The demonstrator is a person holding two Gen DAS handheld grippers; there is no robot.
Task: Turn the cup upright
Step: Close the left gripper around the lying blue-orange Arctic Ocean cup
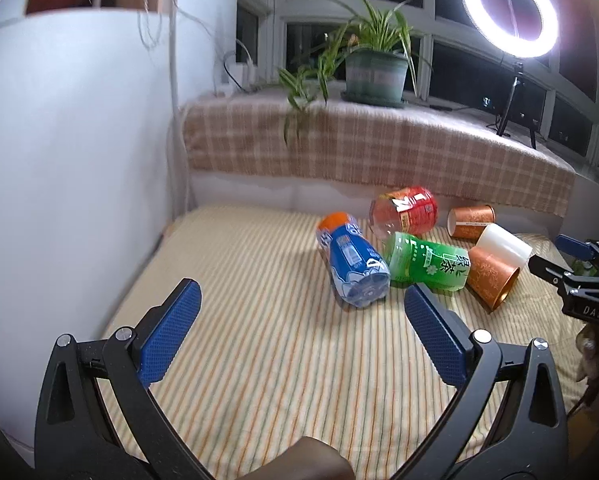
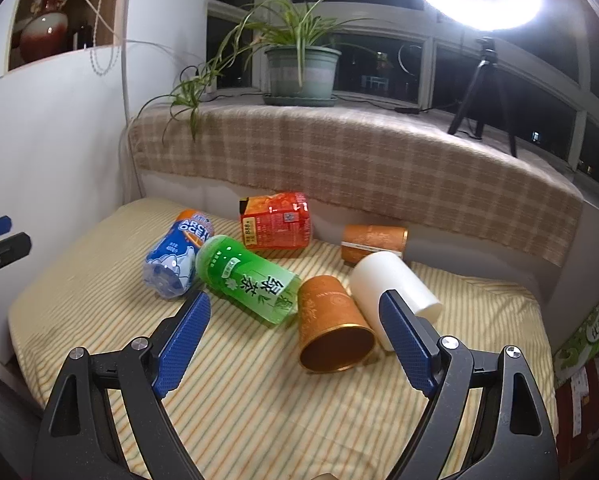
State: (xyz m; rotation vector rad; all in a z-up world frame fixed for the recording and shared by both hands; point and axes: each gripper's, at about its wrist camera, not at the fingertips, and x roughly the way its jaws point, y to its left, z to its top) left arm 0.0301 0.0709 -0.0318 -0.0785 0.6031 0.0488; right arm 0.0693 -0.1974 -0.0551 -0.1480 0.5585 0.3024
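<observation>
The striped mattress (image 2: pixel 259 400) carries six things, all lying on their side in one group near the back. It is a soft bed, so a cup set upright on it may wobble.

The green bottle (image 2: pixel 247 280) is the biggest; its label shows the Chinese words 绿茶. Beside it, the blue bottle (image 2: pixel 175 256) reads "ARCTIC OCEAN". The red one (image 2: pixel 275 222) behind them has "888" on the label; the rest is too small to read.

The cup (image 2: pixel 331 322) nearest to the right gripper (image 2: pixel 295 314) is copper-orange paper with a fine pattern. It lies with the open mouth toward the camera and touches the white cup (image 2: pixel 393 284) at its side. A second orange cup (image 2: pixel 373 242) lies near the back wall.

The near cup is probably very light, thin and easy to crush. I think a gentle hold across the wall near the mouth is best; hard pressure would dent it. It may also roll away when touched.

The right jaws are spread wide and hold nothing. The left gripper (image 1: pixel 299 300) is also spread wide and empty, above the bare mattress.
</observation>
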